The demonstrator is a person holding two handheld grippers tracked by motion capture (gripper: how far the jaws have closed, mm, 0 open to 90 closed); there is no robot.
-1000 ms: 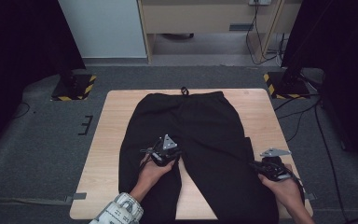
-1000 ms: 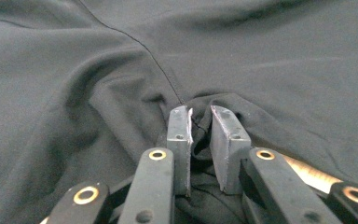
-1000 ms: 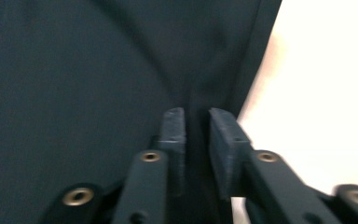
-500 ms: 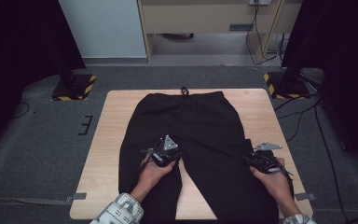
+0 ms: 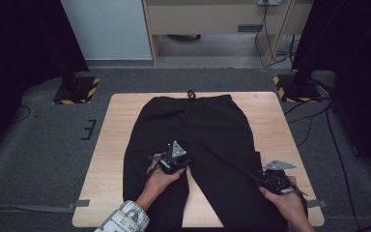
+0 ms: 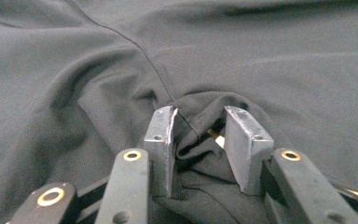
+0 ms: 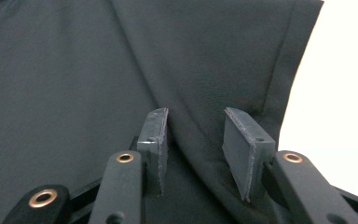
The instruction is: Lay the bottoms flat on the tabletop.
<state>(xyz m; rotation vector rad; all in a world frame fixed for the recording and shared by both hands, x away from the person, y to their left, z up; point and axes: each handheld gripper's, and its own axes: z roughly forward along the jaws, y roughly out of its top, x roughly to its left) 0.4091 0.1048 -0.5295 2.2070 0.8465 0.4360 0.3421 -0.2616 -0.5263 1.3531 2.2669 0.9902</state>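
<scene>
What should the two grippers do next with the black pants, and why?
Probably close both. The left gripper is open with a bunched fold at the crotch of the black pants between its pads, and the right gripper is open astride a fold by the leg's outer edge. Neither holds cloth yet.

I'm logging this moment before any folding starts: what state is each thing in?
Black trousers: spread flat on the table, waistband at the far edge, legs toward the person.
Drawstring: lying over the waistband's far edge.
Left tool: open, jaws astride bunched fabric at the crotch.
Right tool: open, jaws astride a fold near the trousers' outer edge.
Wooden table: bare around the trousers.
</scene>
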